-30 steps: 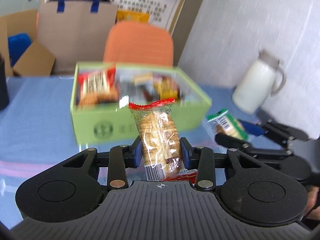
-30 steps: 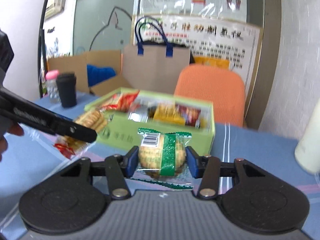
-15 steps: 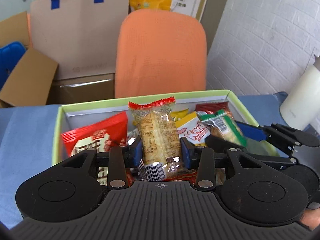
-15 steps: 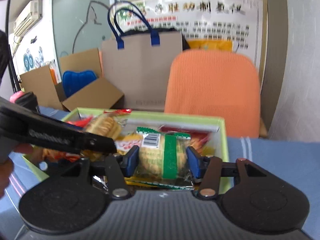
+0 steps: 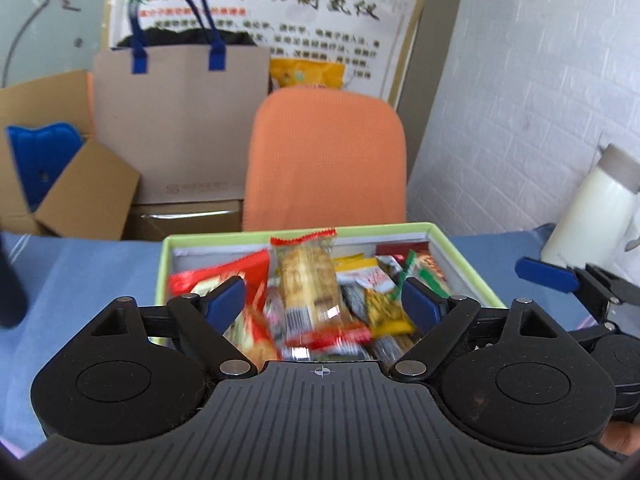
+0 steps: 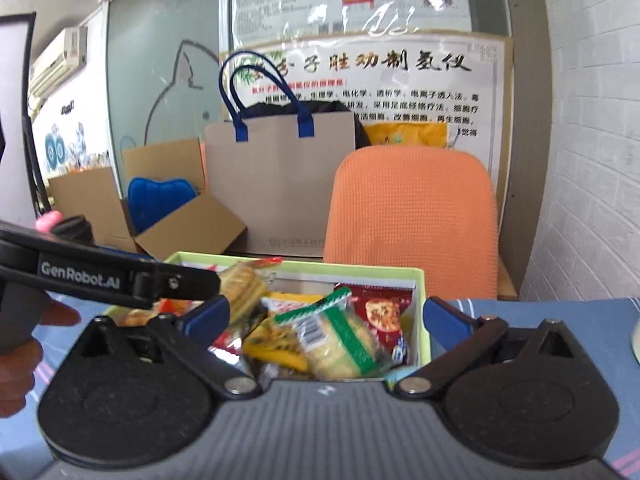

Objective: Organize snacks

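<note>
on the blue table (image 5: 92,272), both claws gape apart over the green snack box (image 5: 460,258).

Left tongs (image 5: 323,306) and right tongs (image 6: 326,318) both gape wide, side by side.

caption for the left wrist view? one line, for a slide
Left gripper open above the green snack box, red-edged cracker packet between its spread fingers, right gripper open alongside.

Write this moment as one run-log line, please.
left gripper: open | right gripper: open | red-edged cracker pack, green-striped biscuit pack: over green box
</note>
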`<state>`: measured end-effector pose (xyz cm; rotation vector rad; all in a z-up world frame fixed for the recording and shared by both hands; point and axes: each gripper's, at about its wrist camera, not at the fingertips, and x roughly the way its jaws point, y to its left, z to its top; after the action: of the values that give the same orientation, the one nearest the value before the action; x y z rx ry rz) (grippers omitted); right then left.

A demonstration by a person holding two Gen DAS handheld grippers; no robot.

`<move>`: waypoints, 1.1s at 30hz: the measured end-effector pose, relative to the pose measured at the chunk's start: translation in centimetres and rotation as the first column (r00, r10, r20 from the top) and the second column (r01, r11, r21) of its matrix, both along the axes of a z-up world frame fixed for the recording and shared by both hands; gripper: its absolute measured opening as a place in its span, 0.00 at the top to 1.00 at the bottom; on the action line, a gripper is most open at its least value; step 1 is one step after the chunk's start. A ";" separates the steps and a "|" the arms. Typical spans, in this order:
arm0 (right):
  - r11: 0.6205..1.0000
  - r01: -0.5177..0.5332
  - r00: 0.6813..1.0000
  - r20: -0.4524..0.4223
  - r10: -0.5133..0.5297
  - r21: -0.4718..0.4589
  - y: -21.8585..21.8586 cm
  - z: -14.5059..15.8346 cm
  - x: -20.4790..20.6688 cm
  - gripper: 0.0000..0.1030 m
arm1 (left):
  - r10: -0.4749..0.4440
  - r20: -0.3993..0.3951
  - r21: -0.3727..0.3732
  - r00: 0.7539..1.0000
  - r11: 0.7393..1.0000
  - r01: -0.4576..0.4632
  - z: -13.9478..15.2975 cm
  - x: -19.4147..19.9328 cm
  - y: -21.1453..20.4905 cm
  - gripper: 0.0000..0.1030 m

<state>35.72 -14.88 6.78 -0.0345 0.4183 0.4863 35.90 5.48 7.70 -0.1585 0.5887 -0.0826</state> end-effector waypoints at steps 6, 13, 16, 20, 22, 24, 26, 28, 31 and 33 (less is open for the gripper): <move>0.996 0.084 0.996 -0.014 -0.083 0.011 -1.9 -0.3 -7.3 0.00 | 0.030 0.052 0.002 0.998 1.000 -0.030 0.5 -7.6 -1.6 0.22; 0.960 0.270 0.963 -0.027 -0.269 0.074 -4.1 -2.3 -17.3 0.00 | 0.036 0.123 -0.043 0.992 0.999 -0.031 0.7 -16.1 -3.0 0.12; 0.951 0.299 0.954 -0.056 -0.296 0.071 -5.0 -3.2 -20.6 0.00 | 0.023 0.117 -0.031 0.993 0.999 -0.020 0.1 -19.4 -4.0 0.12; 0.944 0.316 0.949 -0.031 -0.315 0.091 -6.0 -3.0 -24.9 0.00 | 0.003 0.105 -0.023 0.994 1.000 0.000 -0.9 -23.6 -5.2 0.14; 0.941 0.324 0.946 -0.013 -0.324 0.096 -6.3 -2.7 -26.6 0.01 | 0.006 0.098 -0.013 0.995 1.000 -0.005 -1.6 -25.5 -5.9 0.14; 0.937 0.345 0.938 0.011 -0.346 0.050 -6.0 -2.9 -28.1 0.01 | 0.007 0.093 -0.029 0.996 1.000 -0.004 -2.3 -27.4 -6.2 0.14; 0.932 0.361 0.932 0.019 -0.362 0.021 -5.9 -3.2 -29.2 0.01 | 0.025 0.083 -0.028 0.996 0.999 -0.023 -2.8 -28.8 -6.5 0.14; 0.928 0.374 0.927 0.031 -0.374 0.003 -6.0 -3.5 -30.2 0.01 | 0.029 0.092 0.000 0.995 1.000 -0.029 -3.1 -30.0 -6.9 0.14; 0.909 0.417 0.909 0.025 -0.416 -0.024 -6.8 -4.4 -31.1 0.01 | 0.051 0.092 0.038 0.994 0.998 -0.055 -3.6 -31.3 -7.7 0.15; 0.892 0.449 0.893 0.012 -0.449 -0.045 -7.4 -5.0 -31.2 0.01 | 0.057 0.091 0.054 0.994 0.997 -0.062 -3.9 -31.9 -8.1 0.16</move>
<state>4.56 -22.24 1.81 0.0177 0.4206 0.0175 4.01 -2.63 3.75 -0.1161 0.4963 -0.0149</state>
